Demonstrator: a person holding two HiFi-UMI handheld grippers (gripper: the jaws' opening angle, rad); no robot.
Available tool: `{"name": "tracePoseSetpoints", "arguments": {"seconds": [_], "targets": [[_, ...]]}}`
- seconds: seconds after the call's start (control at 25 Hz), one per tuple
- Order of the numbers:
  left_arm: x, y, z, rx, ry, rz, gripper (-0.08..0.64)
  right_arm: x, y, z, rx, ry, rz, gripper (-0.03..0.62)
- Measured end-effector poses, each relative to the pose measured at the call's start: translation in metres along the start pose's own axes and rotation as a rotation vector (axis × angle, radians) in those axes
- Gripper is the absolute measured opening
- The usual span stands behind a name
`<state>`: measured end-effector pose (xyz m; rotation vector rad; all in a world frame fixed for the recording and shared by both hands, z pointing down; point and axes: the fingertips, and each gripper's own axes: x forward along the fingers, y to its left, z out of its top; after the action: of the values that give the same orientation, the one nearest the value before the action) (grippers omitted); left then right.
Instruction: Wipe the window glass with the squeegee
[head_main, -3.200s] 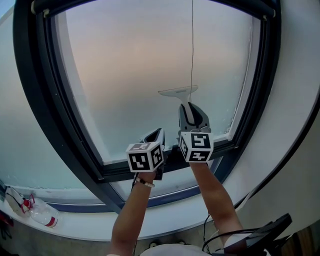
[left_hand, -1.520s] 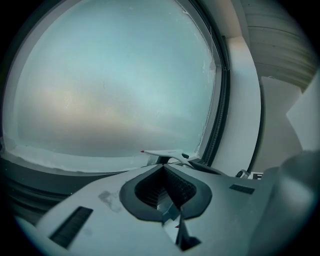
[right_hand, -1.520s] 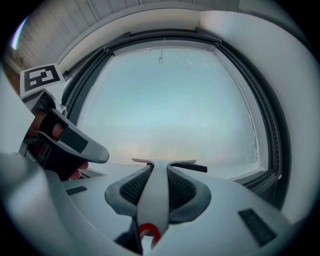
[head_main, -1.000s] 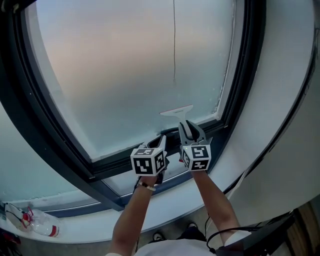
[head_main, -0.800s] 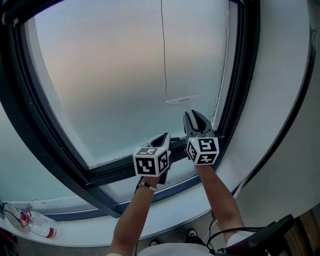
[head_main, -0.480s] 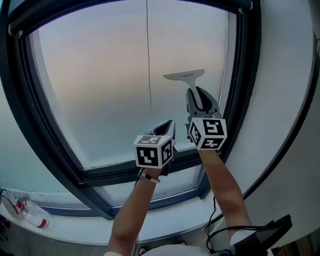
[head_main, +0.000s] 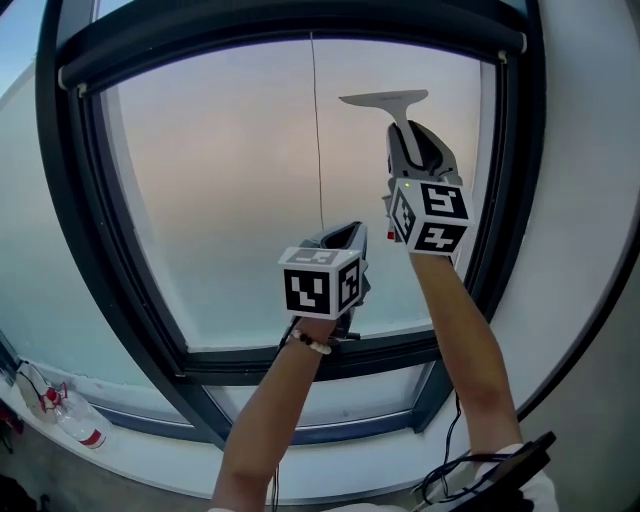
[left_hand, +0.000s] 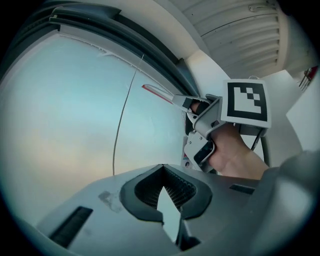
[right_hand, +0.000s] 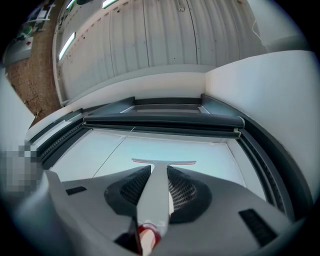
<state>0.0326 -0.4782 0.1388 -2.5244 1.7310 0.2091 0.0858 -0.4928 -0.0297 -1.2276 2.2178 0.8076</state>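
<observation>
Currently the squeegee (head_main: 386, 99) is pinched by its handle in the right tool (head_main: 413, 140), with the jaws closed on it. The blade is held level, long axis side to side, high in the right part of the window glass (head_main: 220, 190) and just under the top frame (head_main: 300, 40). The handle runs down from the blade into the tool. Nearly all the glass lies below the blade, so a downward pull is judged to be next. Blade contact with the glass cannot be confirmed. The left tool (head_main: 345, 238) is held lower and to the left, well apart from the squeegee, tips pressed together on nothing.
</observation>
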Motion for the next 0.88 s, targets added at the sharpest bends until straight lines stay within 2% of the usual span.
{"name": "tracePoseSetpoints", "arguments": {"seconds": [0.16,0.52,0.88], "targets": [[0.003,0.003,0.014,0.009,-0.007,-0.013,0.000,0.028,-0.005,0.018,0.010,-0.026,-0.025,0.086],[0.014,0.008,-0.002,0.005,0.015,-0.047,0.000,0.072,-0.014,0.036,0.027,-0.044,-0.060,0.086],[0.008,0.015,-0.023,-0.048,0.015,-0.074,0.000,0.058,-0.005,0.017,0.030,-0.007,-0.045,0.086]]}}
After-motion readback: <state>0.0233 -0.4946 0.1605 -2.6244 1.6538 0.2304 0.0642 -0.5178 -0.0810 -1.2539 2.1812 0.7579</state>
